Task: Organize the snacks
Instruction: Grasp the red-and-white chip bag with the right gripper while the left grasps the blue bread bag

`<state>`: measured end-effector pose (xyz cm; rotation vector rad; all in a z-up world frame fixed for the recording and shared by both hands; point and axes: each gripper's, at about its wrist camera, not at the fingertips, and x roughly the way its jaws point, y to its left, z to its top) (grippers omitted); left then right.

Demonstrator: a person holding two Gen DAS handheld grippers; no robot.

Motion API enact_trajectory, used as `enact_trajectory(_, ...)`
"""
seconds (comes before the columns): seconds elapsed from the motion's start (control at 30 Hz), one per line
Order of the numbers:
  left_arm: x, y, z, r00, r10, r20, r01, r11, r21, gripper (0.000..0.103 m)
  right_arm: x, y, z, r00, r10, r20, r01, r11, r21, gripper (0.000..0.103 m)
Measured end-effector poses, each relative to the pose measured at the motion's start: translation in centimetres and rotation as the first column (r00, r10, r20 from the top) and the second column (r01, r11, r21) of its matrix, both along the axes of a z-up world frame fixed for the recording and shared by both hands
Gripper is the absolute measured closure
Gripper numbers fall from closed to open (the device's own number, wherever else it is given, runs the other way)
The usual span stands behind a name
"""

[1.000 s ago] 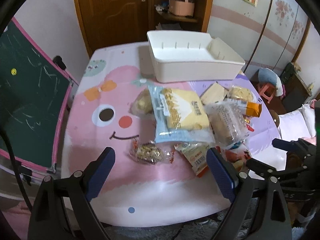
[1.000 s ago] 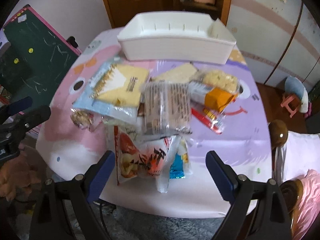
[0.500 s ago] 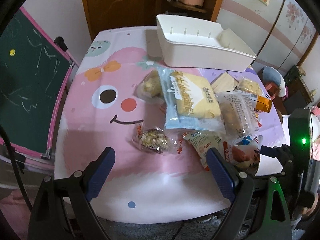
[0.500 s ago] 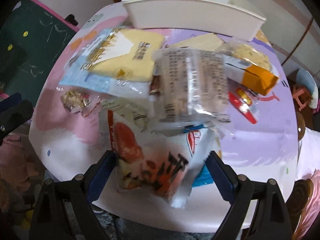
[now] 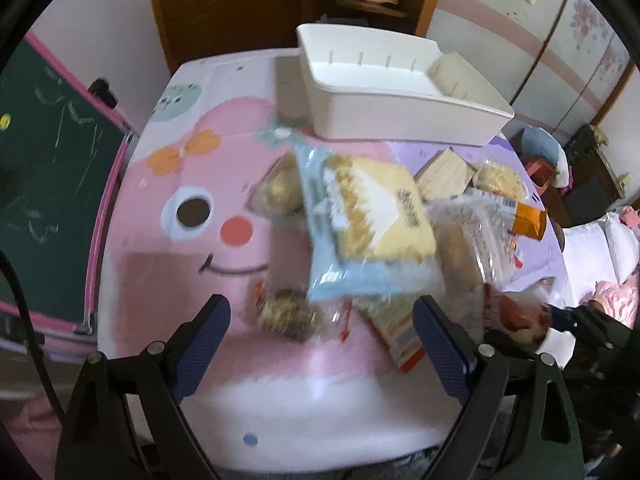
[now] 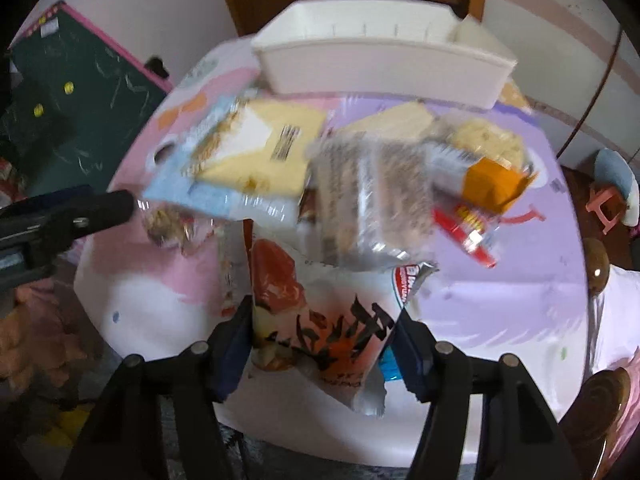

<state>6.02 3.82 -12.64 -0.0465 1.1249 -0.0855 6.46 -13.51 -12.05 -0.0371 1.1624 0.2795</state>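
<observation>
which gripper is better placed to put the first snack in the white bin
Right. The right gripper has its fingers closed around the red and white chip bag; the left gripper hangs open, holding nothing.

Both wrist views face the white bin [image 5: 400, 96] across the table [image 6: 500, 300].

Black hand-held gripper [image 5: 322, 344], blue fingers [image 5: 202, 344], silver screws.

Light: soft daylight, even, moderately bright; warm cast on door [image 5: 224, 4].
Shadows: faint, diffuse; darker patch left of bin [image 5: 400, 92] on cloth [image 5: 160, 272].
Glare: sheen on clear wrappers, esp. cake pack [image 6: 372, 204].
Blur: motion smear in both views, worst in snack pile centre; chip bag [image 6: 320, 328] text streaked.
Distortion: strong fisheye, black vignette at corners, bowed edges.
Focus: gripper arms near lens fairly sharp; bg soft.
</observation>
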Motion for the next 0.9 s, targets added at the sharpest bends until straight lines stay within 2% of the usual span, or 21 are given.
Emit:
enact_trajectory(0.1, 2.1, -1.2, -0.2, 1.0, -0.025, 0.004, 0.025, 0.999, 0.023, 0.011, 0.3, -1.0, 1.5, 0.999, -0.019, 0.046, 0.019, 1.0, 0.008, 0.04)
enact_trajectory(0.27, 5.2, -2.5, -2.0, 0.998, -0.053, -0.046, 0.055, 0.998, 0.043, 0.011, 0.9, -2.2, 3.0, 0.992, -0.047, 0.114, 0.048, 0.999, -0.01, 0.039)
enact_trajectory(0.6, 9.2, -2.7, -6.2, 0.985, -0.05, -0.165, 0.045, 0.998, -0.035, 0.011, 3.4, -3.0, 1.8, 0.993, -0.067, 0.094, 0.066, 0.998, 0.009, 0.039)
enact_trajectory(0.77, 10.4, -3.0, -6.9, 0.985, -0.05, -0.166, 0.04, 0.997, -0.065, 0.012, 4.1, -3.1, 1.3, 0.993, -0.067, 0.093, 0.065, 0.998, 0.026, 0.039)
enact_trajectory(0.87, 10.6, -3.6, -7.0, 0.986, -0.075, -0.149, 0.064, 0.995, -0.077, 0.026, 4.3, -3.1, 1.1, 0.993, -0.065, 0.096, 0.061, 0.997, 0.041, 0.039)
enact_trajectory(0.9, 10.5, -3.9, -6.9, 0.987, -0.087, -0.138, 0.076, 0.993, -0.085, 0.035, 4.4, -3.1, 1.1, 0.993, -0.063, 0.099, 0.059, 0.997, 0.043, 0.039)
